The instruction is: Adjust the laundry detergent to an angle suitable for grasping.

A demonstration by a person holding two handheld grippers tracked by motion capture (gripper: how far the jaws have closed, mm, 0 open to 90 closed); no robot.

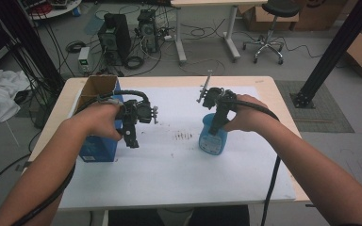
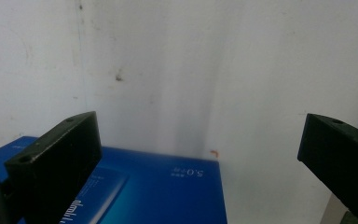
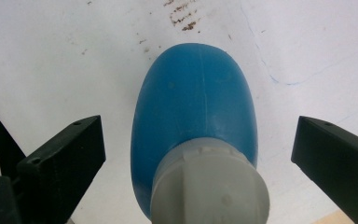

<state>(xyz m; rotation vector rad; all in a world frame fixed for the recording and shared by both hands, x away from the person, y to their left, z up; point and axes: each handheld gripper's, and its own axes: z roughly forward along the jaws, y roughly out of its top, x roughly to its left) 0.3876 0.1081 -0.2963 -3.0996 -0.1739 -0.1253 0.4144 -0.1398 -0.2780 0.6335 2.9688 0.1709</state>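
While R gripper (image 3: 193,154) gapes w/ blue bottle (image 3: 196,112) between its jaws, untouched, L gripper (image 2: 198,154) hangs open above blue box (image 2: 158,191).

Wooden table (image 1: 283,101), white sheet (image 1: 179,169) over it, blue bottle (image 1: 212,136) and blue box (image 1: 98,146) standing on sheet

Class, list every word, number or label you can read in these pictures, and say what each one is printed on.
"5.0": on the blue box, seen upside down in the left gripper view.
Other white print on the blue box: too blurred to read.
Label on the blue bottle: too small to read.
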